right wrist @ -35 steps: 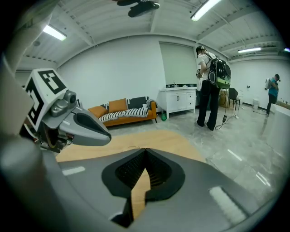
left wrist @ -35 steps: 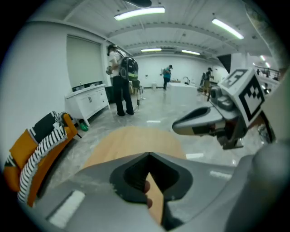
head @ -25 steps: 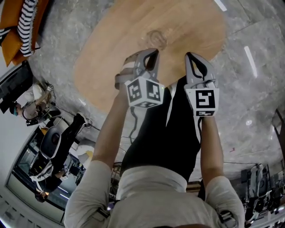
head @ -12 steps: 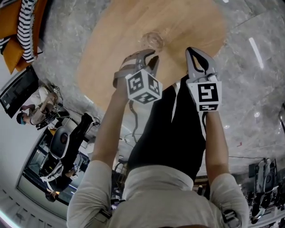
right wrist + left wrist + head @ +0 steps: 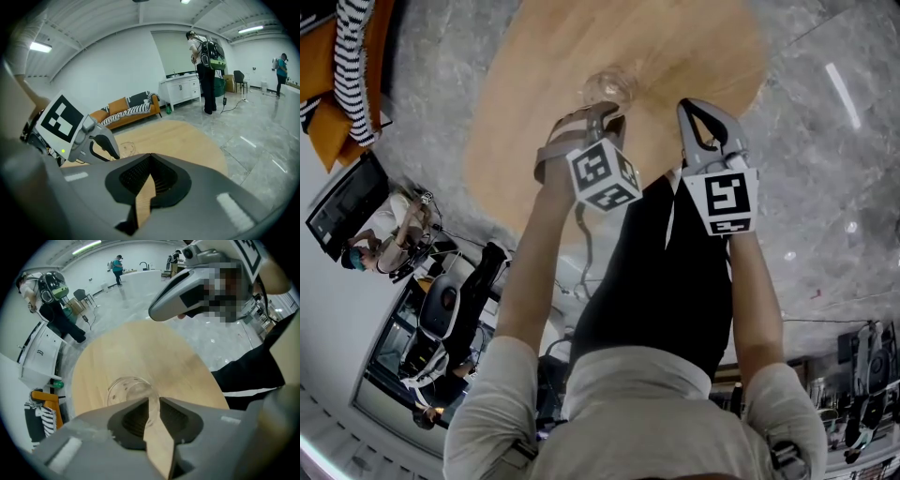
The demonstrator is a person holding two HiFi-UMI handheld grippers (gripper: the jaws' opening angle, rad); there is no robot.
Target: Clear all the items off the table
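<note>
your left tool (image 5: 609, 117) is pinched together with nothing in it, its tips just short of the clear glass (image 5: 607, 86) that stands upright on the round wooden worktop (image 5: 694, 47). your right tool (image 5: 698, 117) is closed and empty too, over the worktop's near edge.

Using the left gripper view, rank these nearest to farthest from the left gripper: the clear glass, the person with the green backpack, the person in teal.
1. Clear glass, on the table just ahead of the fingers.
2. Person with the green backpack, upper left, beyond the table.
3. Person in teal, top of the picture, far back in the room.
</note>
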